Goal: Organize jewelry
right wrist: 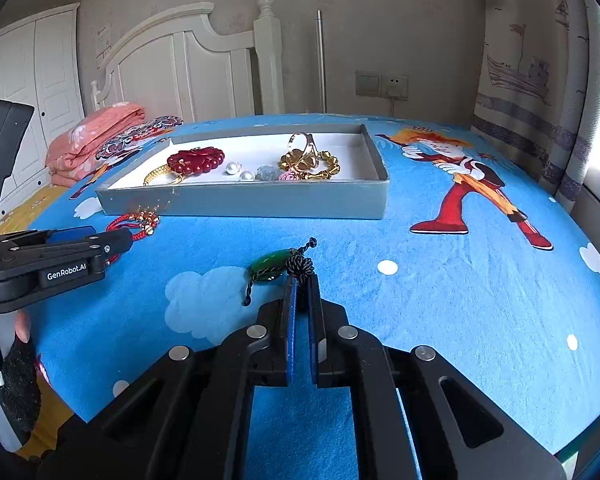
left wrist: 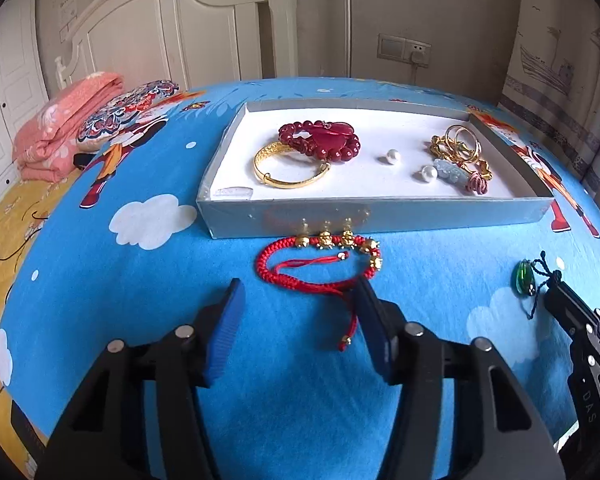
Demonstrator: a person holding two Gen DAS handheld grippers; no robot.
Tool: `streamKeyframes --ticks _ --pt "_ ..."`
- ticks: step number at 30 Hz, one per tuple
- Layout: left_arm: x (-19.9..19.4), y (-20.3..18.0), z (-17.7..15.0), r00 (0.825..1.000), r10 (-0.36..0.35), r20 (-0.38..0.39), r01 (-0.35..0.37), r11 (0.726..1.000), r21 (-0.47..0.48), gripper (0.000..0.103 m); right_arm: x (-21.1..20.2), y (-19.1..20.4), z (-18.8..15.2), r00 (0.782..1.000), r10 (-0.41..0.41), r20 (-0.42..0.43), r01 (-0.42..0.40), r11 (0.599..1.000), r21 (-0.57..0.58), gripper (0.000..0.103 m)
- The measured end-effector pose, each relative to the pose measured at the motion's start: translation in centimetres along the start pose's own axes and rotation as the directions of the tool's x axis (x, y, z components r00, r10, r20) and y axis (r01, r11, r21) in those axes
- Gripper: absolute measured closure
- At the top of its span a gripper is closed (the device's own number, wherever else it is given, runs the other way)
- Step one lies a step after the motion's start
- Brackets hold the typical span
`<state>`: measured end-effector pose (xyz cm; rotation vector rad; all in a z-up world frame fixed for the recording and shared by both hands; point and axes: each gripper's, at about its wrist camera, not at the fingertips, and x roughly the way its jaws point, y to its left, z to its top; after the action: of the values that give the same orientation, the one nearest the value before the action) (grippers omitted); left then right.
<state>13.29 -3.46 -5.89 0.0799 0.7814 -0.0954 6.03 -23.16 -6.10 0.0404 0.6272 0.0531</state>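
A red braided cord bracelet (left wrist: 265, 270) with gold beads lies on the blue bedspread, just in front of the grey tray (left wrist: 380, 216). My left gripper (left wrist: 300, 285) straddles its near edge. The right finger overlaps the bracelet's end, the left pad stands apart from it, and the jaws are open. A green pendant (right wrist: 268, 266) on a dark knotted cord lies to the right, and my right gripper (right wrist: 302, 282) is shut on the knot. The tray holds a red bead bracelet (left wrist: 320, 140), a gold bangle (left wrist: 288, 174), two pearls (left wrist: 392, 157) and gold rings (left wrist: 460, 140).
A folded pink blanket (left wrist: 60, 128) and a patterned pillow (left wrist: 128, 108) lie at the far left of the bed below a white headboard (left wrist: 172, 28). A curtain (left wrist: 560, 60) hangs at the right. A hand (right wrist: 20, 328) grips the left tool's handle.
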Motion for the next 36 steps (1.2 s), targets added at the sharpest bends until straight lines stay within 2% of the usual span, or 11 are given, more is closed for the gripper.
streamKeyframes --ticks 4,8,9,12,15,18,21,25,29,31,36 --pt "-1.1 1.3 -1.0 1.0 -0.005 0.017 0.005 1.0 -0.015 0.088 -0.1 0.9 -0.2 1.0 0.025 0.002 -0.025 0.999 -0.022 0.098" --pt "-1.8 3.8 -1.5 0.994 -0.108 0.012 0.109 0.988 -0.111 0.088 -0.2 1.7 -0.3 0.999 0.039 0.006 -0.039 0.998 -0.04 0.098" --pt "-1.8 4.1 -1.5 0.991 -0.137 0.013 0.137 0.982 -0.131 0.081 -0.2 1.8 -0.3 0.999 0.04 0.006 -0.04 0.998 -0.041 0.098" --pt "-2.0 4.4 -1.1 0.986 -0.165 0.04 0.169 0.972 -0.166 0.026 -0.2 1.8 -0.3 0.999 0.044 0.006 -0.043 0.998 -0.04 0.098" --pt "-1.9 4.1 0.0 0.99 -0.119 0.074 0.131 0.972 -0.193 0.025 -0.2 1.8 -0.3 0.999 0.044 0.006 -0.044 0.998 -0.04 0.098" --pt "-0.1 3.8 1.2 0.997 -0.074 0.009 0.075 0.976 -0.205 0.046 -0.2 1.7 -0.3 0.999 0.047 0.006 -0.047 0.998 -0.039 0.098" --pt "0.4 3.7 1.4 0.999 -0.039 -0.014 0.036 0.98 -0.197 0.054 -0.2 1.7 -0.3 0.999 0.05 0.007 -0.05 0.998 -0.04 0.098" --pt "0.1 2.7 0.6 1.0 -0.023 -0.004 0.022 0.996 -0.087 0.093 -0.2 1.7 -0.3 0.999 0.052 0.009 -0.052 0.998 -0.036 0.098" --pt "-1.3 1.9 -1.1 0.994 -0.109 0.017 0.109 0.994 -0.001 0.096 -0.2 1.6 -0.3 0.999 0.051 0.008 -0.051 0.998 -0.036 0.098" --pt "-2.2 1.3 -2.2 0.978 -0.209 0.018 0.208 0.977 0.053 0.096 -0.2 1.6 -0.3 0.998 0.056 0.007 -0.056 0.998 -0.036 0.098" --pt "-3.1 -0.2 -3.5 0.984 -0.175 0.045 0.166 0.975 0.147 0.093 -0.3 1.8 -0.5 0.998 0.059 0.008 -0.059 0.997 -0.044 0.098"
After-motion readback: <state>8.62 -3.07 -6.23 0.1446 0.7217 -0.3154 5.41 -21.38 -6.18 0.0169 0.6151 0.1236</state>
